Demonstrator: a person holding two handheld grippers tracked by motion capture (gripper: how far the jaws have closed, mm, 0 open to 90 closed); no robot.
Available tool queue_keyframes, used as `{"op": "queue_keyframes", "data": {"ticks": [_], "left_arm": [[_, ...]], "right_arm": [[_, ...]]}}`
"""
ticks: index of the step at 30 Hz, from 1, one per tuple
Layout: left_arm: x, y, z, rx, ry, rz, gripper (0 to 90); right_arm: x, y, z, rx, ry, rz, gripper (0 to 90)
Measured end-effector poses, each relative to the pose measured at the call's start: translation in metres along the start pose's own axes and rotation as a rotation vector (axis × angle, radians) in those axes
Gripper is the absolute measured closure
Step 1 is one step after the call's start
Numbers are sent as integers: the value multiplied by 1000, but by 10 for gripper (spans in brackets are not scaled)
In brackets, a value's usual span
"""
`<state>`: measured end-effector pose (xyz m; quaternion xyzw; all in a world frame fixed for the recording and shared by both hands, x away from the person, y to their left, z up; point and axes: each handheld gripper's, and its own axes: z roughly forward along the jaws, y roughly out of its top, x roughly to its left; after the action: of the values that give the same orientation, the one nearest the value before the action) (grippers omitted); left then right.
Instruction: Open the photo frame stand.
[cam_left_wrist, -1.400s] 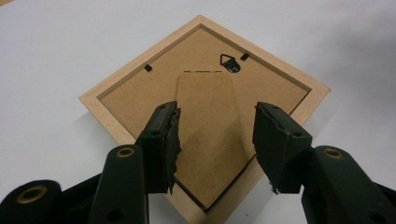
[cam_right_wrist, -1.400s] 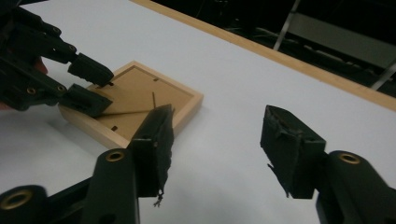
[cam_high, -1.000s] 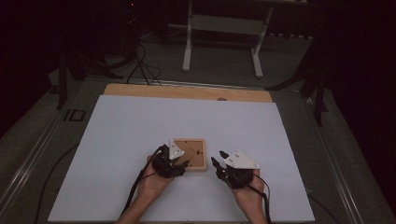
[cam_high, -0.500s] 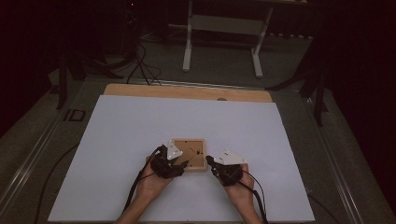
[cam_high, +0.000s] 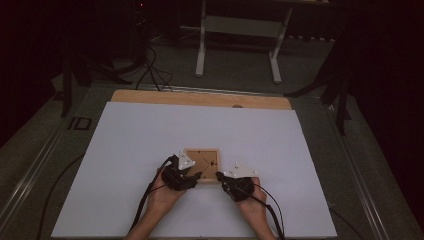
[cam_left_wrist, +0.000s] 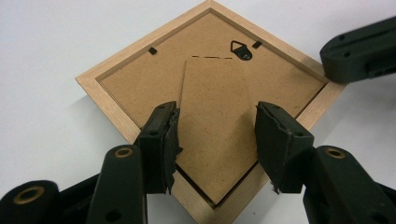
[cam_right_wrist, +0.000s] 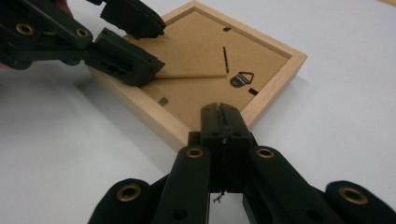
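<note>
The left gripper (cam_high: 192, 176) is at the frame's (cam_high: 200, 164) near left corner. Its 2 jaws stand on both sides of the stand flap (cam_left_wrist: 215, 121) on the back and have just been closing a little; the pads (cam_left_wrist: 170, 140) touch the flap's edges, so it grasps the flap. The frame lies face down on the white table (cam_high: 150, 130), near the front edge. The hanger (cam_left_wrist: 241, 49) is near its far corner. The right gripper (cam_high: 222, 176) is clenched, its jaws pressed together with nothing between, tip over the frame's near right edge (cam_right_wrist: 223, 109).
</note>
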<state>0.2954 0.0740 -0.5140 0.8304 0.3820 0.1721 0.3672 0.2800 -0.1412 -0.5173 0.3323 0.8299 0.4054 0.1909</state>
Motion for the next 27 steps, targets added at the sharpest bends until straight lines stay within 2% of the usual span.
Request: {"op": "queue_keyframes", "data": {"ticks": [5,11,15,20,27], "left_arm": [[1,0,1,-4,-7,1,505],[0,3,0,19,-2,12,514],[0,12,-3,40,-3,24,514],[-2,19,-8,23,8,38,514],[-1,18,-8,21,7,35,512]], "right_arm": [[0,0,0,0,5,1,898],[1,-1,0,-7,-1,-2,899],[1,-1,0,-9,-2,0,900],[1,-1,0,-9,-4,-7,900],[1,-1,0,-9,-4,-5,900]]}}
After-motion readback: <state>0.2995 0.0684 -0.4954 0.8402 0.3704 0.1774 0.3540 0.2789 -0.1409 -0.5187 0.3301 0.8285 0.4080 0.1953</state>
